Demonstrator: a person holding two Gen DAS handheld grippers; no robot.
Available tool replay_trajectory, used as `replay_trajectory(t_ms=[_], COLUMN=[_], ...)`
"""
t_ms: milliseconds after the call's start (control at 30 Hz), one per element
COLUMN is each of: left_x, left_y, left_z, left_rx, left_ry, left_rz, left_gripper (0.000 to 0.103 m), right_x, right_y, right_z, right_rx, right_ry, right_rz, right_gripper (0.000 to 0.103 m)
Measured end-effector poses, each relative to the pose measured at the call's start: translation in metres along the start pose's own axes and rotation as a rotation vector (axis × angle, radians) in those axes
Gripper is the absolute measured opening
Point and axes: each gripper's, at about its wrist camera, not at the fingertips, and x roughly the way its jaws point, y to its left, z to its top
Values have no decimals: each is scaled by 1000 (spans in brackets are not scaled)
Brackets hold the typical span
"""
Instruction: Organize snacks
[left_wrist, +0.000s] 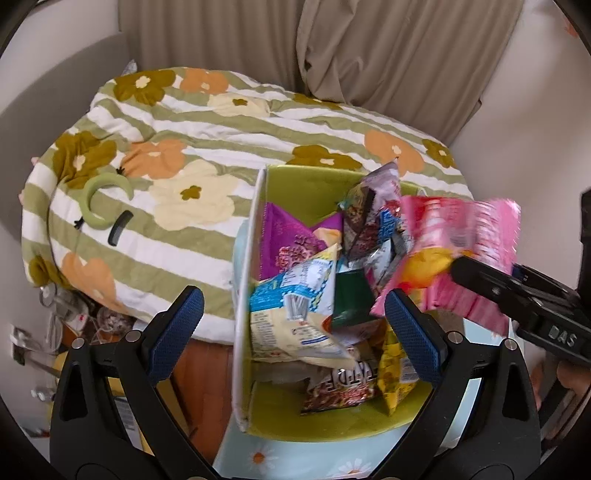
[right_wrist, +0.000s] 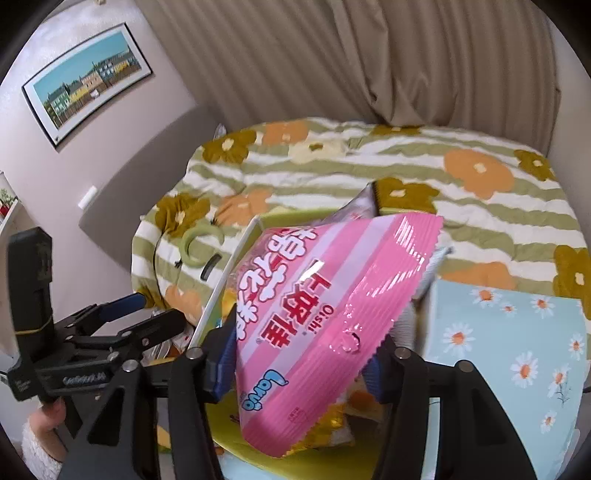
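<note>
- The right gripper (right_wrist: 301, 360) clamps a pink Oishi snack bag (right_wrist: 325, 317), its two blue-padded fingers (right_wrist: 221, 365) pressing the packet's lower sides; the bag is tilted, its crimped top edge pointing up and to the right.
- Seen from the left wrist camera, the same pink bag (left_wrist: 458, 254) hangs blurred above the right side of a lime-green box (left_wrist: 306, 184), with the right gripper's black finger (left_wrist: 491, 284) reaching in from the right edge.
- The left gripper (left_wrist: 295, 332) is spread wide and grips nothing; its blue-padded fingers (left_wrist: 177, 328) straddle the box's white left wall (left_wrist: 245, 295), one outside it and one over the contents.
- Inside the box, packets lie heaped at angles: a purple bag (left_wrist: 291, 236) against the far left, a blue-and-white packet (left_wrist: 299, 291) in front of it, a dark green pack (left_wrist: 351, 299) in the middle, a yellow packet (left_wrist: 397, 373) and a red-brown one (left_wrist: 340, 387) nearest the camera.
- The box stands on a pale blue daisy-print surface (right_wrist: 509, 350), just beside a bed.
- A green-and-white striped quilt (left_wrist: 207, 122) with orange and olive flowers covers the bed; a green ring-shaped item (left_wrist: 99, 199) rests on it.
- Beige curtains (right_wrist: 332, 55) hang behind the bed, and a framed picture of coloured houses (right_wrist: 85, 77) is on the wall at left.
</note>
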Motion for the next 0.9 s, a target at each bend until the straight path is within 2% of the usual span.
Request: replay_trajectory(t_ms=[33,67,100,167,267,367,533,700,900], left_x=[2,4,6,9,8,4,-21,-60,-109], left_y=[1,2,2,4,4,0,-19,-51,-96], left_z=[-2,-5,-7,-13,-22,-29,-39,-59,-98], left_rx=[4,9,12,15,8,2,12,48,84], left_ry=[5,13,17,29,35,37,-10,-92,-177], left_rz=[0,0,1,5,4,11,34,73,81], left_gripper=[98,98,98,98,98,98,98,98,98], right_x=[8,12,17,14,5,-2,-26,-69,-138], right_y=[0,-1,-4,-7,-15,-16,-18,-19,-28], right_z=[0,-1,-3,-8,-19,-24,-33,-49,-84], right_rx=[11,21,43,80,126,120,106,67,36], right_ry=[11,20,24,-3,-30,-28,-61,-123,-196], right_rz=[11,20,10,-13,-22,-36,-26,-35,-102], right_gripper=[56,68,85,92,92,92,92,92,92])
